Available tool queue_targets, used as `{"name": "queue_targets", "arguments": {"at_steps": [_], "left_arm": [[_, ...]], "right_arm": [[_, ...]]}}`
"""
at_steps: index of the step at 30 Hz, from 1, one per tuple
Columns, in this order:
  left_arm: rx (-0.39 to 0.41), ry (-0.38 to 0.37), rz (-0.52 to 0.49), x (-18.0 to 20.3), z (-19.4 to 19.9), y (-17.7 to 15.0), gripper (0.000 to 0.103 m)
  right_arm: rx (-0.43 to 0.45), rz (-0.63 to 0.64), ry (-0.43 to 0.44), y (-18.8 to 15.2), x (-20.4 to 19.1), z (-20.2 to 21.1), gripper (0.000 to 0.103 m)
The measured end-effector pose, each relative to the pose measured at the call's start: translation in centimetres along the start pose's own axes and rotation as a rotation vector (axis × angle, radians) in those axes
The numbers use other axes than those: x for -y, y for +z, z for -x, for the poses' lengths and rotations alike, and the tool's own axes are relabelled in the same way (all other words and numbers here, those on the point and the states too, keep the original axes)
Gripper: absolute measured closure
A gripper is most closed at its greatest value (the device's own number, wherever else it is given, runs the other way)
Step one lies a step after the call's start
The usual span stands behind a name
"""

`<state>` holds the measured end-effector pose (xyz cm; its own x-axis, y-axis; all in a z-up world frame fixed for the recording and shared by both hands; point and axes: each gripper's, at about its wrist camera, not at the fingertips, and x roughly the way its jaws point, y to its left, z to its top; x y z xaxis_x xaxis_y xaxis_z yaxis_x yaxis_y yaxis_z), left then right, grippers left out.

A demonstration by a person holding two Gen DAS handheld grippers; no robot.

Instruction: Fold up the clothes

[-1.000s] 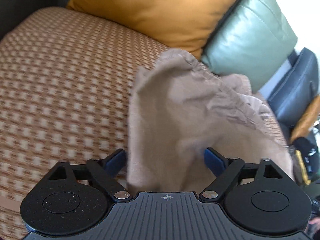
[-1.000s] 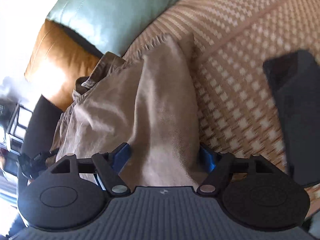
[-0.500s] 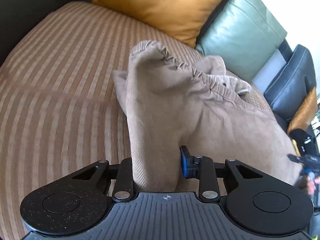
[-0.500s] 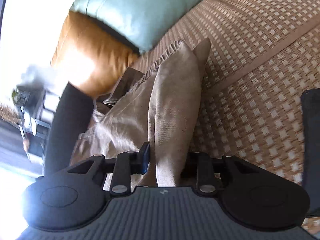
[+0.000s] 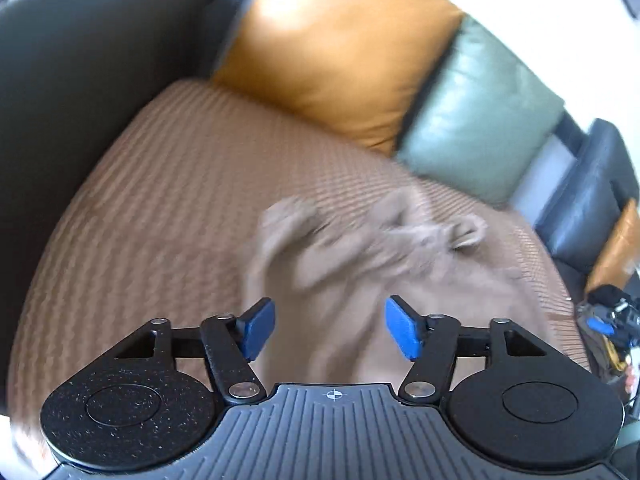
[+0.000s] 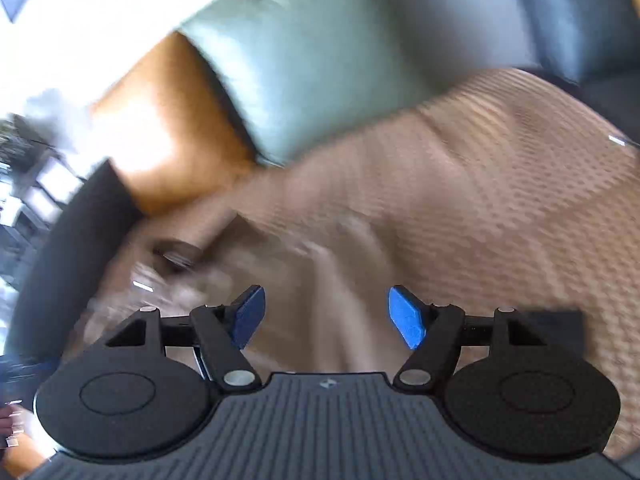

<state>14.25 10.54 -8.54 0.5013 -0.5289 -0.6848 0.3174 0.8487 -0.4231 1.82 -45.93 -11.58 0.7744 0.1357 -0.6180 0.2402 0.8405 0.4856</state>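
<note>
The tan garment [image 5: 360, 280] lies in a loose, rumpled heap on the woven brown seat cushion [image 5: 160, 200] of the sofa, below and ahead of both of your grippers, with its gathered edge bunched toward the far side (the cloth is heavily blurred, so its folds are hard to read). Your left gripper [image 5: 330, 328] hangs above it with the jaws opening, blue pads [image 5: 256, 328] spread wide and nothing pinched between them; the cloth shows through the gap but sits apart from the pads. Your right gripper [image 6: 326, 318] is the same: jaws opening, pads [image 6: 406, 318] wide, the garment [image 6: 320, 280] beneath and not gripped. Behind the garment an orange pillow [image 5: 340, 52] and a pale green pillow [image 5: 480, 120] lean side by side against the sofa back. A dark armrest [image 5: 80, 60] curves along the left of the cushion, and a flat dark object [image 6: 560, 328] lies on the seat just beside your right gripper.
</note>
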Motion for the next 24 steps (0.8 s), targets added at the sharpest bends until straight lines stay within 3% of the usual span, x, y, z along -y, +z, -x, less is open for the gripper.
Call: {"name": "queue_targets", "arguments": {"at_steps": [5,8,13,16,17,18,19,20,23,24], "left_arm": [[-0.041,-0.041,-0.041,6.4,-7.2,5.0,0.023],[-0.087,0.008,-0.062,9.4,-12.3,7.0,0.023],[-0.181,0.078,-0.088,11.1,-18.8,8.8,0.023],[-0.215,0.084,-0.094,11.2,-21.1,9.0,0.027],[-0.226,0.088,-0.103,11.0,-21.6,8.8,0.032],[-0.239,0.098,-0.109,11.0,-22.3,8.7,0.056],[-0.253,0.106,-0.107,11.0,-22.9,8.6,0.068],[-0.261,0.109,-0.099,10.9,-23.4,8.7,0.088],[-0.247,0.118,-0.087,10.9,-24.2,9.0,0.102],[-0.234,0.116,-0.068,10.6,-24.3,9.2,0.103]], "right_arm": [[-0.036,0.063,0.144,2.6,-5.4,-4.5,0.03],[-0.094,0.029,0.182,3.5,-7.0,-8.9,0.03],[-0.191,-0.134,0.256,4.8,-7.1,-15.4,0.03],[-0.234,-0.177,0.285,5.2,-6.9,-18.1,0.034],[-0.245,-0.17,0.283,5.2,-7.0,-18.7,0.034],[-0.256,-0.164,0.282,5.2,-7.2,-19.4,0.035],[-0.267,-0.16,0.278,5.0,-7.4,-20.1,0.037],[-0.277,-0.16,0.268,4.9,-7.6,-20.7,0.038],[-0.308,-0.153,0.236,4.6,-7.9,-22.6,0.054],[-0.317,-0.146,0.231,4.5,-8.0,-23.1,0.07]]}}
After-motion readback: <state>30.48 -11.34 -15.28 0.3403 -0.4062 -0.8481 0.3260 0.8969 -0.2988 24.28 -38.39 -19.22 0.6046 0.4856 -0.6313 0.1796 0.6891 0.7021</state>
